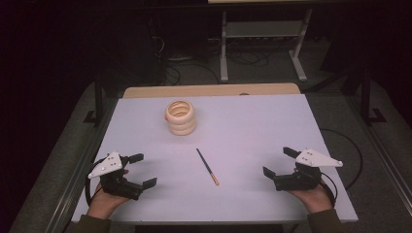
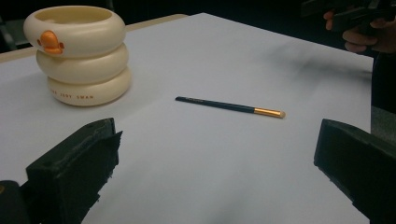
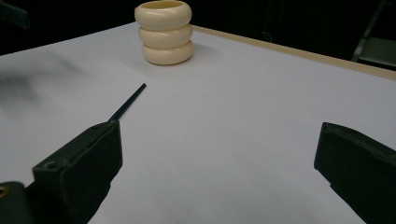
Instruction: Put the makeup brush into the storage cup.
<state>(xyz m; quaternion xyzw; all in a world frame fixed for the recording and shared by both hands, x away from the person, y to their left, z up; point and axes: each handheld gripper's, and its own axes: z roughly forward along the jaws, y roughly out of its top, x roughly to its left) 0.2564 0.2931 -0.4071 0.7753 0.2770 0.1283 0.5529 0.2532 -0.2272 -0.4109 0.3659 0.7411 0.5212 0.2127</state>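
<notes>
A cream holder (image 1: 180,118) shaped like three stacked rings stands upright toward the back of the white table (image 1: 252,121); an orange duck bill marks its top ring (image 2: 51,43). A thin dark stick with a gold end (image 1: 207,167) lies flat mid-table, gold end nearest the person. In the left gripper view the holder (image 2: 79,53) is at upper left and the stick (image 2: 229,107) lies ahead. The right gripper view has the holder (image 3: 164,31) far ahead and the stick's dark end (image 3: 127,102) behind its left jaw. My left gripper (image 1: 139,170) and right gripper (image 1: 279,161) rest open near the front edge, both empty.
A wooden strip (image 1: 209,90) edges the table's far side. Behind it a metal stand (image 1: 262,43) and cables sit on the dark floor. The other hand with its gripper (image 2: 359,23) appears at the upper right of the left gripper view.
</notes>
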